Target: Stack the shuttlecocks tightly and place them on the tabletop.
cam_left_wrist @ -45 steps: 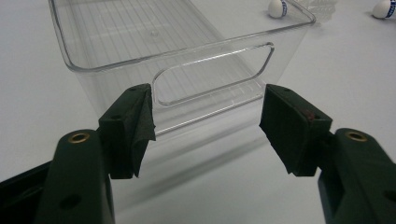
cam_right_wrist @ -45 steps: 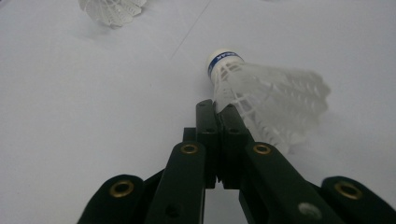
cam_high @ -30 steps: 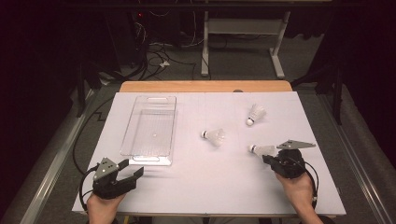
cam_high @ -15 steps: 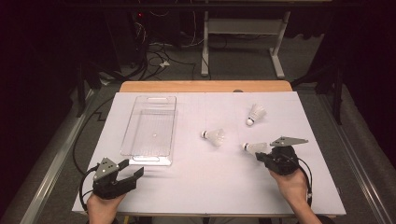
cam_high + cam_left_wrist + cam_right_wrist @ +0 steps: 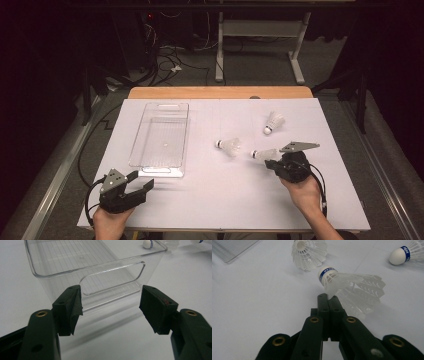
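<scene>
The held shuttlecock (image 5: 352, 287) sits pinched by the edge of its white feather skirt in the right gripper (image 5: 328, 298), whose jaws are pressed together on the feathers. Its white cork tip, ringed with a blue band, points away from the gripper, and the skirt fans out toward the jaws and to one side. In the high view this shuttlecock (image 5: 264, 154) shows right of the bench's middle, directly ahead of the right gripper (image 5: 272, 163), with the cork toward the left.

Just beside it to the left lies a second shuttlecock (image 5: 229, 146), near but apart from the held one; the right gripper view shows it (image 5: 309, 252) with its cork turned away and its feathers spread toward the camera. A third shuttlecock (image 5: 273, 121) rests farther back on the right half of the white bench (image 5: 225, 200), its cork toward the near side.

On the left half stands a clear plastic bin (image 5: 161, 140), long side running away from the person, with nothing visible inside it. The left gripper (image 5: 142, 184) sits at the near left corner, jaws spread wide with nothing between them, aimed at the bin's near end wall (image 5: 112, 277) with its handle cut-out, close to it but not touching.
</scene>
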### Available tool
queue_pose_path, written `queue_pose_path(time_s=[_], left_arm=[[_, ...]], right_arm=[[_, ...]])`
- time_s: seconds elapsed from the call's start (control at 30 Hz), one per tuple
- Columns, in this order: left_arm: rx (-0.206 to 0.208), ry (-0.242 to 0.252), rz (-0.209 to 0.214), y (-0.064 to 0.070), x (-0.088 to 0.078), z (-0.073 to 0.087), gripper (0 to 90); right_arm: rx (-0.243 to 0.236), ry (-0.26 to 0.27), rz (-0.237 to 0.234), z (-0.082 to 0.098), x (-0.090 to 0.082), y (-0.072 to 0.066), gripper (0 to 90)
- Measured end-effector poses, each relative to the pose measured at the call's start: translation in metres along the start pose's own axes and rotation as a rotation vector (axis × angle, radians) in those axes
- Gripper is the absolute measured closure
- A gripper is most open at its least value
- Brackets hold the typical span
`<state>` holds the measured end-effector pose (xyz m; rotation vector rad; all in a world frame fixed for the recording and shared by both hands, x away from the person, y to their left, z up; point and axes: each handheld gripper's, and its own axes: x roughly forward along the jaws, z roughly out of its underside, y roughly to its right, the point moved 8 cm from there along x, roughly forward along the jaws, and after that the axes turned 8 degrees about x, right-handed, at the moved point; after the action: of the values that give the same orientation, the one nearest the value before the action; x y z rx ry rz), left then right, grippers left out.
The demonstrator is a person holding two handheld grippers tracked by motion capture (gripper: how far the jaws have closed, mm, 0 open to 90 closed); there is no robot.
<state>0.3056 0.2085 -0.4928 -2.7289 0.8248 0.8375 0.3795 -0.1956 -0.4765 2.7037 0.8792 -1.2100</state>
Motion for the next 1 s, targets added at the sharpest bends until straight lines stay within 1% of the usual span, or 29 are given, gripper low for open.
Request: queue_pose_path(time_s=[0.27, 0.3, 0.4, 1.0], left_arm=[[0.001, -0.001, 0.002, 0.0, 0.0, 0.0, 35.0], [0.001, -0.001, 0.001, 0.0, 0.0, 0.0, 35.0], [0.001, -0.001, 0.001, 0.0, 0.0, 0.0, 35.0], [0.004, -0.004, 0.002, 0.001, 0.0, 0.0, 35.0]], right_arm=[[0.006, -0.004, -0.018, -0.003, 0.007, -0.004, 90.0], [-0.003, -0.003, -0.022, -0.004, 0.007, -0.005, 90.0], [0.002, -0.005, -0.028, -0.005, 0.009, -0.007, 90.0], [-0.018, -0.012, -0.057, -0.016, 0.021, -0.017, 90.0]])
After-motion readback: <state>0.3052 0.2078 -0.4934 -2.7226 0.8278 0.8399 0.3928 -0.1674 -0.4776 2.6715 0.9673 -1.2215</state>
